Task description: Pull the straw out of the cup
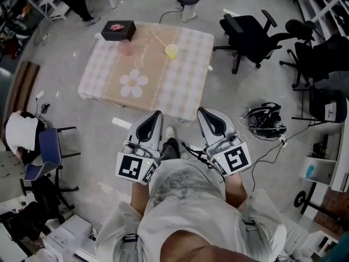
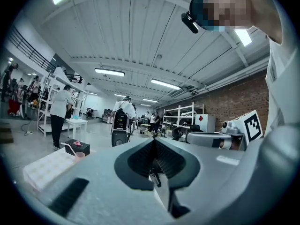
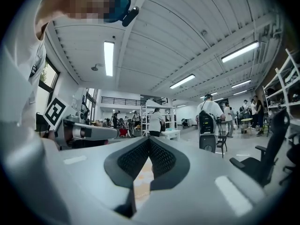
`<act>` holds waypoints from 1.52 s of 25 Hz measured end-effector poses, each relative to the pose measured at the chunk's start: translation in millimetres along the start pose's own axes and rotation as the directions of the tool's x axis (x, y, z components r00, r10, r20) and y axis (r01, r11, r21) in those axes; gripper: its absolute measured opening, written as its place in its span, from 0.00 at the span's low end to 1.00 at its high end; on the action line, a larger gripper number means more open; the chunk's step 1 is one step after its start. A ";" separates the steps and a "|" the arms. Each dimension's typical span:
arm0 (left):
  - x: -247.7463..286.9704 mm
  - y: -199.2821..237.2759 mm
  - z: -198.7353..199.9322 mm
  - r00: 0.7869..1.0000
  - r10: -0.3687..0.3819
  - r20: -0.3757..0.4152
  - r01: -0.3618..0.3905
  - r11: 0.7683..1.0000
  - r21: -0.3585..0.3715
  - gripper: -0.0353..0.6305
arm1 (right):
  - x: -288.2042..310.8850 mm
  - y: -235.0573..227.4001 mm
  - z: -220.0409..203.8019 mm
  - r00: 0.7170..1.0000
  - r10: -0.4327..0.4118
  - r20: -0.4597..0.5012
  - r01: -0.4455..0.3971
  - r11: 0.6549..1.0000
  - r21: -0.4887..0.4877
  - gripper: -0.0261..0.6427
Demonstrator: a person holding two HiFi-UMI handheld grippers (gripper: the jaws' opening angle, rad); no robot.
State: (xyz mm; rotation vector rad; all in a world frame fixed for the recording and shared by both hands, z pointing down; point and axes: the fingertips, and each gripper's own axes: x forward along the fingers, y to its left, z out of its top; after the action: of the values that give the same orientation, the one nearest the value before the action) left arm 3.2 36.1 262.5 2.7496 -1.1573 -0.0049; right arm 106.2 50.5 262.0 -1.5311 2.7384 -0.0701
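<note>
A yellow cup (image 1: 171, 51) with a pale straw (image 1: 160, 39) leaning out of it to the left stands on the far side of the checked table (image 1: 180, 86). Both grippers hang well short of the table's near edge, side by side and pointing toward it. My left gripper (image 1: 158, 113) (image 2: 154, 141) has its jaws together with nothing between them. My right gripper (image 1: 200, 110) (image 3: 149, 139) is likewise shut and empty. In the right gripper view only a sliver of the tablecloth shows below the closed jaws; the cup is hidden there.
A pink cup (image 1: 126, 47) (image 2: 79, 155) and a black box (image 1: 118, 30) (image 2: 74, 146) sit at the table's far left. Black office chairs (image 1: 248, 31) stand to the right, a blue chair (image 1: 46, 152) to the left. Cables and a headset (image 1: 265, 120) lie on the floor.
</note>
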 end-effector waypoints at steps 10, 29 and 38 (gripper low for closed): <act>67.4 79.4 4.7 0.999 -0.047 -0.023 0.047 0.999 -0.010 0.06 | 91.2 -42.6 -3.8 0.998 -0.042 -0.046 0.041 0.999 -0.019 0.05; 129.8 166.8 -18.9 0.992 -0.093 -0.090 0.086 0.993 -0.082 0.06 | 191.1 -82.5 -40.0 0.980 -0.067 -0.188 0.058 0.997 -0.055 0.06; 158.4 182.6 -41.4 0.993 -0.006 -0.117 -0.006 0.995 -0.103 0.06 | 223.2 -110.2 -53.4 0.990 -0.003 -0.144 -0.004 0.999 -0.048 0.06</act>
State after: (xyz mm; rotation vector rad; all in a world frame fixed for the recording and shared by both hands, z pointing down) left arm -12.8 -196.2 339.3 2.6216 -1.0945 0.0934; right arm 81.8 -195.3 324.0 -1.5977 2.8705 -0.1201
